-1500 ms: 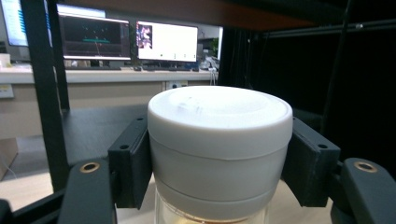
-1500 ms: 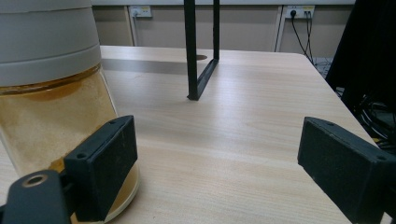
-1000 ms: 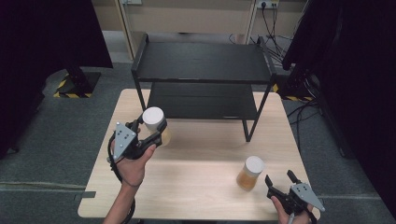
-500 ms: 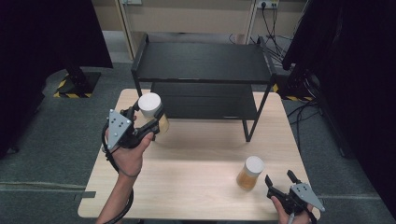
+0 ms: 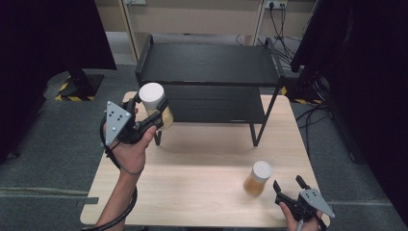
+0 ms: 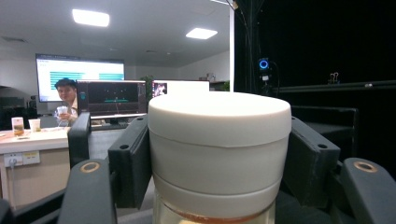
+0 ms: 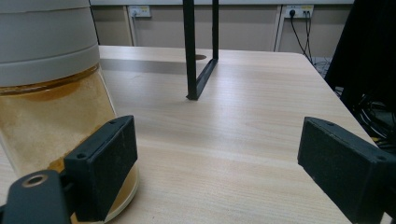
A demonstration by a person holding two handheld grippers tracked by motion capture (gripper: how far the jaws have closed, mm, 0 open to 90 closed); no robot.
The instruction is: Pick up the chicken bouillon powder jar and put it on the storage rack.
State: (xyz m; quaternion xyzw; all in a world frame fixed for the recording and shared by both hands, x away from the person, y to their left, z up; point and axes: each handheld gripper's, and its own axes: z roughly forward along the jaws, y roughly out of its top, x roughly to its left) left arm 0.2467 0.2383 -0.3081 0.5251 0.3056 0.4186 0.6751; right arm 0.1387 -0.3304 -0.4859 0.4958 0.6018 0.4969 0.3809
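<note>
A jar with a white lid and amber contents (image 5: 153, 100) hangs in the air in front of the left end of the black shelf rack (image 5: 207, 65). My left gripper (image 5: 155, 111) is shut on it; in the left gripper view the pads (image 6: 133, 163) press both sides of the jar (image 6: 219, 140) just under its lid. A second jar of the same kind (image 5: 258, 178) stands on the wooden table (image 5: 202, 159) near the front right. My right gripper (image 5: 288, 184) is open just right of it, and in the right gripper view that jar (image 7: 46, 93) stands outside the left jaw.
The two-tier rack stands across the back half of the table, and its right leg (image 7: 201, 51) comes down ahead of my right gripper. Dark curtains (image 5: 356, 72) flank the table. Cables (image 5: 288, 29) lie on the floor behind.
My left hand has risen with the jar and carried it a little toward the rack. The right gripper and the second jar have stayed where they were.
</note>
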